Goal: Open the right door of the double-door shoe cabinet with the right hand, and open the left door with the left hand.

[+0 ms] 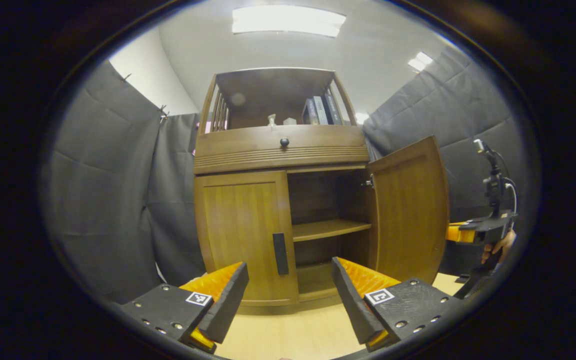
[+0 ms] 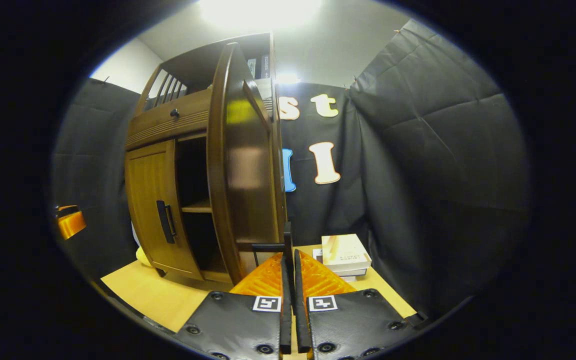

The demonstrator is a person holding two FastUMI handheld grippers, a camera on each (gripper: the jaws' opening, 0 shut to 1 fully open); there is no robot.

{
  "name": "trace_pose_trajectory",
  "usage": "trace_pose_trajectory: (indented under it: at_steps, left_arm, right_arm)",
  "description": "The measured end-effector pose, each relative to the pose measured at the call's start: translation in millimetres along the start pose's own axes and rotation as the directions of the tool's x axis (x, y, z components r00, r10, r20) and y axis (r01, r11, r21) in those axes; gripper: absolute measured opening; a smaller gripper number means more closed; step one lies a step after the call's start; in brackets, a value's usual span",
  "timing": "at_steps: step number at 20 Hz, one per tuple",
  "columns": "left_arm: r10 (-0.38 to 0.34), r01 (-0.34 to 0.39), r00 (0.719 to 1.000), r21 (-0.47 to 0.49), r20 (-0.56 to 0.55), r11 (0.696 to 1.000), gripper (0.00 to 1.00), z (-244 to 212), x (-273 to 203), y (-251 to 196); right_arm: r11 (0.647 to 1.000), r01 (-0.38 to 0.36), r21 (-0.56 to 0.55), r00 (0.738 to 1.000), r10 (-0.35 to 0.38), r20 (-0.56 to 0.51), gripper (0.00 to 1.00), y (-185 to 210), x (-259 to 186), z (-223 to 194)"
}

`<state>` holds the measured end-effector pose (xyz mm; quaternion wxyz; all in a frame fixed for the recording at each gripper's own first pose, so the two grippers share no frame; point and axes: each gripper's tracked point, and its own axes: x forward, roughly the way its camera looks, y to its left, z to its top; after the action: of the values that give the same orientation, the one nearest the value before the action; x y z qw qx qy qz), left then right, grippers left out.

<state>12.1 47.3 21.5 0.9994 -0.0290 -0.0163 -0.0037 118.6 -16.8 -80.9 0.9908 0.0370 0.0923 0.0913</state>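
Looking through the left gripper view, we are seeing our left gripper (image 1: 288, 295) spread wide with nothing between its fingers, touching nothing and hanging in front of the shoe cabinet (image 1: 280, 150). The left door (image 1: 243, 235) is sitting closed, its dark handle (image 1: 280, 253) showing in the gap between our fingers. The right door (image 1: 410, 210) is standing swung out, baring an inner shelf (image 1: 330, 228). Above, a drawer knob (image 1: 284, 142) and some books (image 1: 320, 111) on the open top shelf are showing. At the far right edge the other gripper (image 1: 478, 232) and a hand (image 1: 500, 246) holding it are being cut off by the rim, so we cannot tell its finger state from here.

Turning to the right gripper view, we are seeing our right gripper (image 2: 290, 272) with its fingers drawn together to a thin slit. The right door's handle (image 2: 280, 246) is sitting at the fingertips, but we cannot tell whether the fingers are pinching it. The right door (image 2: 240, 165) is looming edge-on, hiding much of the cabinet interior. The left door (image 2: 155, 200) is staying closed, handle (image 2: 165, 221) visible. A stack of books (image 2: 345, 255) is lying on the table (image 2: 143, 290) beside the wall.
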Motion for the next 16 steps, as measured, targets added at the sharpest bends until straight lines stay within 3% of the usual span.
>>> trace_pose_trajectory:
  at_steps: [1, 2, 3, 6, 9, 10, 14, 16]
  left_arm:
    - [0.001, -0.001, 1.0, -0.006, -0.004, 1.0, 0.96, -1.8, 12.4, 4.0]
    - [0.004, -0.004, 1.0, -0.009, -0.006, 1.0, 0.96, -2.6, 23.7, 8.7]
    - [0.007, -0.008, 1.0, -0.014, -0.01, 1.0, 0.96, -4.6, 37.4, 12.6]
    - [0.007, -0.007, 1.0, -0.022, -0.015, 1.0, 0.96, -12.3, 73.6, 19.3]
    - [0.008, -0.008, 1.0, 0.005, -0.011, 1.0, 0.95, -21.1, 104.2, 23.4]
    - [0.009, -0.009, 1.0, 0.012, -0.012, 1.0, 0.96, -25.0, 113.7, 23.9]
    - [0.004, -0.004, 0.999, -0.015, -0.033, 1.0, 0.96, -42.3, 149.3, 31.0]
    - [0.009, -0.01, 0.999, -0.02, -0.035, 1.0, 0.96, -44.8, 168.8, 35.0]
  right_arm:
    - [1.0, 0.017, -0.009, 1.0, -0.017, -0.008, 0.06, -5.2, -3.3, -1.4]
    - [0.999, 0.036, -0.011, 0.999, -0.036, 0.003, 0.16, -10.6, -9.5, 0.4]
    - [0.998, 0.07, -0.006, 0.997, -0.07, 0.025, 0.06, -18.6, -14.2, 6.6]
    - [0.997, 0.075, 0.028, 0.995, -0.077, 0.056, 0.05, -23.5, -33.7, 15.0]
    - [0.995, 0.102, 0.018, 0.992, -0.103, 0.07, 0.22, -28.4, -48.7, 23.0]
    - [0.995, 0.103, 0.013, 0.992, -0.103, 0.077, 0.22, -27.8, -53.8, 27.1]
    - [0.991, 0.135, -0.02, 0.986, -0.132, 0.106, 1.0, -20.3, -77.4, 33.9]
    - [0.989, 0.146, -0.03, 0.984, -0.142, 0.11, 0.92, -13.1, -85.9, 32.3]
